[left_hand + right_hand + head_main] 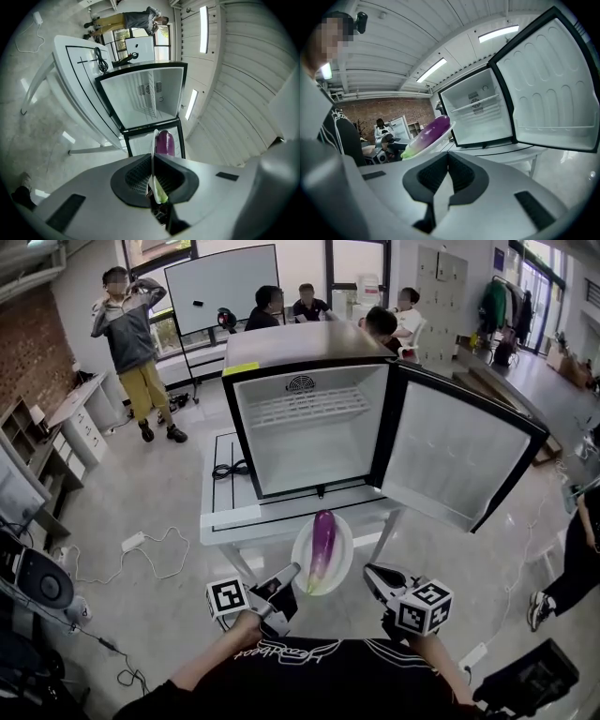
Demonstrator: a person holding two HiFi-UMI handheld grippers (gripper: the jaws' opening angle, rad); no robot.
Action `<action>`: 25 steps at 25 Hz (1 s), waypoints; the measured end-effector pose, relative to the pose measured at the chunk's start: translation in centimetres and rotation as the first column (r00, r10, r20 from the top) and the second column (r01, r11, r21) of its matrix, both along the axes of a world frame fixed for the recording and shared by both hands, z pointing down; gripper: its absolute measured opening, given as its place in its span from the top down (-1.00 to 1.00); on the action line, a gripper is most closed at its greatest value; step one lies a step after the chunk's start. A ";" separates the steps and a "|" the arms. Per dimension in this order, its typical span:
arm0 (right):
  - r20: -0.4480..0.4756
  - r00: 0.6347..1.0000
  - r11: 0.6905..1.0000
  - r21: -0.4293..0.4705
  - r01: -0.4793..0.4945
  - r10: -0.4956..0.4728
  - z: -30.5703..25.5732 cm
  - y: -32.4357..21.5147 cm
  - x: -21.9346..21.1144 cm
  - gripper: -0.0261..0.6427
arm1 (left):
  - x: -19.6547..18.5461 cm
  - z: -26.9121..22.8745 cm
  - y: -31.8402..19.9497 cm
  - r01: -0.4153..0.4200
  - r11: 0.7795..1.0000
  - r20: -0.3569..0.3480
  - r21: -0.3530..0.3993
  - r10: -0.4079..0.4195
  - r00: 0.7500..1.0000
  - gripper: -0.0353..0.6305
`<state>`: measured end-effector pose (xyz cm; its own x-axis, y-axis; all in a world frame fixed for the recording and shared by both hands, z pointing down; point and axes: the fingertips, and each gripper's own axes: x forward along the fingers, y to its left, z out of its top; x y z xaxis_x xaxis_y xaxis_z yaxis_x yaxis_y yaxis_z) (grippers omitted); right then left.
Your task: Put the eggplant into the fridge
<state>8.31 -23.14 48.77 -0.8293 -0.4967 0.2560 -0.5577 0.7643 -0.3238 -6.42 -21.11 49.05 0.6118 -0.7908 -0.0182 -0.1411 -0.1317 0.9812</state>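
White inside and black round its frame, the small box-shaped fridge (309, 451) (140, 98) (480, 117) stands on a low white table (230, 514) (70, 51) (501, 152). Its compartment is bare but for a white wire shelf (300, 407) near the top. The white-lined fridge door (459, 456) (553, 89) is swung wide to the right in the head view. A coiled black cable (228, 470) lies on the table just left of the fridge. Behind the fridge, several people sit round a desk and one stands by a whiteboard (223, 285).

In front of the table's near edge, below the open compartment, is a round white plate (302, 559) (153, 147) (436, 142). On it lies the long purple eggplant (322, 549) (165, 143) (429, 133), outside the fridge, its purple end toward the opening and its pale green stem end toward the person.

The left gripper (291, 570) (152, 164) has its dark ribbed jaws pressed onto the plate's near rim, which shows edge-on between them in the left gripper view.

The right gripper (368, 570) (447, 154) is just right of the plate and clear of it. Its jaws are pressed together with nothing between them. Each gripper carries a cube with square black-and-white markers, near the person's hands.
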 end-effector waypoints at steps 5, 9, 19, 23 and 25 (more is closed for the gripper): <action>0.005 1.000 1.000 0.007 0.020 -0.020 0.4 -2.8 0.8 0.90 | 1.0 -0.1 -2.6 0.013 1.000 0.009 0.013 -0.013 1.000 0.82; 0.006 0.999 0.999 0.020 0.032 -0.032 0.3 -4.2 1.2 0.90 | 1.4 -0.4 -4.1 0.035 0.999 0.011 0.026 -0.035 0.999 0.82; 0.014 1.000 1.000 0.009 0.028 -0.028 1.0 -4.7 1.5 0.90 | 0.7 0.6 -4.8 0.077 0.997 0.066 -0.008 -0.076 0.995 0.82; 0.015 1.000 1.000 -0.007 0.022 -0.022 1.6 -4.1 1.4 0.90 | 0.5 0.9 -4.5 0.075 0.997 0.089 -0.021 -0.073 0.993 0.82; 0.013 1.000 1.000 -0.019 0.019 -0.018 1.9 -4.1 1.3 0.90 | 0.5 1.0 -4.4 0.071 0.997 0.077 -0.026 -0.069 0.995 0.82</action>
<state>9.66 -27.24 50.69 -0.8416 -0.4764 0.2544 -0.5392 0.7681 -0.3454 -5.89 -25.54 50.03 0.5540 -0.8310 0.0499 -0.2234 -0.0906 0.9705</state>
